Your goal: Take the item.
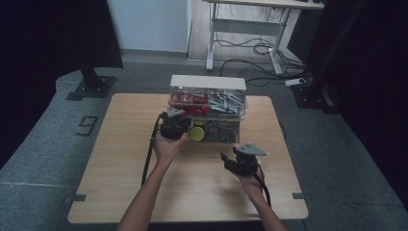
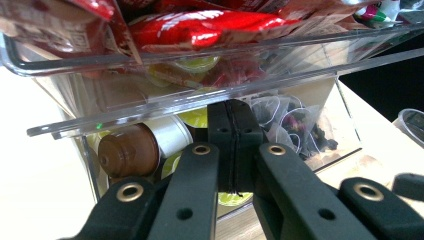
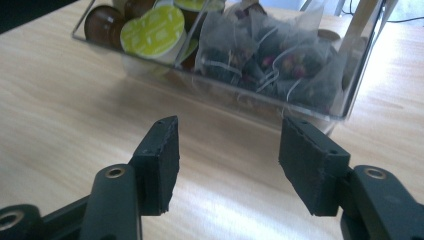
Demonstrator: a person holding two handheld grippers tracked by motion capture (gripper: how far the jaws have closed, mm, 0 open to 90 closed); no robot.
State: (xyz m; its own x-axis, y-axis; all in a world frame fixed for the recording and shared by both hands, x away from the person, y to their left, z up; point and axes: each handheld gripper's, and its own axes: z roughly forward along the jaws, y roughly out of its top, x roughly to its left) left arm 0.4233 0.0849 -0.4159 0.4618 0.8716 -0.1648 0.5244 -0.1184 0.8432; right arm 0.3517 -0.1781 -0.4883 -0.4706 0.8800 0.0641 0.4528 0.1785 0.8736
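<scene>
A clear two-tier organiser (image 1: pixel 208 84) with a white top stands at the back middle of the table. Its upper drawer (image 2: pixel 300 42) holds red packets (image 2: pixel 200 25). The lower drawer (image 1: pixel 215 140) holds a brown capsule (image 2: pixel 127 150), green-lidded capsules (image 3: pixel 152 30) and tea bags (image 3: pixel 280 60). My left gripper (image 1: pixel 174 122) is at the lower drawer's left front. Its jaws are pressed shut under the upper drawer's lip, and I cannot see anything between them (image 2: pixel 233 107). My right gripper (image 3: pixel 227 150) hovers open over bare wood in front of the tea bags, holding nothing.
A clear plastic cup (image 2: pixel 412 122) stands on the table to the right of the organiser. The wooden table (image 1: pixel 120 159) has open surface left and in front. A desk with cables (image 1: pixel 260 45) stands on the floor beyond.
</scene>
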